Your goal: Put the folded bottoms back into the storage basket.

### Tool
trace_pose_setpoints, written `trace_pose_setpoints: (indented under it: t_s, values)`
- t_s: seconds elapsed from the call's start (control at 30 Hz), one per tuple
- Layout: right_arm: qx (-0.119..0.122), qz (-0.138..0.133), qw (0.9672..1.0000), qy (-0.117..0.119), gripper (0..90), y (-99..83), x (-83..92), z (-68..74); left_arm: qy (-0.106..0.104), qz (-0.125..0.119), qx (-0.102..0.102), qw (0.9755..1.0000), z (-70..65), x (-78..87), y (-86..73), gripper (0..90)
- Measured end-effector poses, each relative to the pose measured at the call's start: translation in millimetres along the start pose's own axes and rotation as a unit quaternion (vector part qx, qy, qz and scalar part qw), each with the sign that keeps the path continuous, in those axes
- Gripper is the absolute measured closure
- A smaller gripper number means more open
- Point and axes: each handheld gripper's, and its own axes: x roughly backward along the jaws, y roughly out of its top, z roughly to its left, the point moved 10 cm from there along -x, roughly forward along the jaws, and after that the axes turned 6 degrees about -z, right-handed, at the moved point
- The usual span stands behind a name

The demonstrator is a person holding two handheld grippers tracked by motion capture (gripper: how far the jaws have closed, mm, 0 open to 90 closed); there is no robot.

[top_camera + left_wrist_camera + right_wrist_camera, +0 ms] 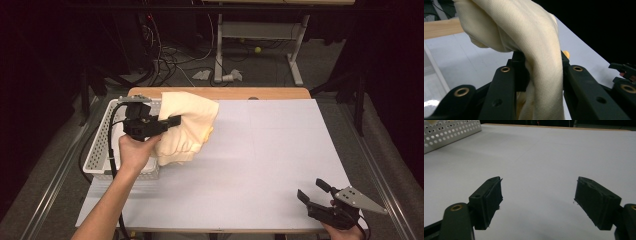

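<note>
Cloth [524, 37] clamped in left gripper [537, 75], hiding its pads; right gripper [537, 200] wide open, empty.

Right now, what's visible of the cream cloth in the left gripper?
The cream woven cloth is a soft, bunched fabric with a fine weave and rounded folds. The left gripper is shut on a gathered fold, seen close in the left gripper view. It hangs lifted beside the white perforated basket, its lower edge draping down to the white table sheet.
</note>
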Motion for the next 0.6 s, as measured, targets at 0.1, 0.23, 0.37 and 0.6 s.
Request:
trace_pose_setpoints:
  t_s: [0.1, 0.23, 0.37, 0.6]
  values:
    - [0.0, 0.001, 1.0, -0.001, 22.7, -0.1, -0.1, -0.2, 0.001, -0.003, 0.003, 1.0, 2.1, 3.8, 0.8, 68.4]
    - [-0.001, 0.0, 1.0, -0.002, 22.6, -0.1, 0.0, -0.6, 0.002, -0.007, 0.002, 1.0, 2.6, 8.2, 1.2, 68.5]
    - [-0.001, 0.0, 1.0, -0.002, 22.7, 0.0, 0.1, -0.7, 0.004, -0.011, 0.003, 0.9999, 4.0, 14.2, 1.8, 68.4]
    - [-0.002, -0.001, 1.0, -0.002, 22.7, 0.1, 0.2, -0.9, 0.009, -0.021, 0.008, 0.9997, 8.6, 25.3, 4.4, 68.5]
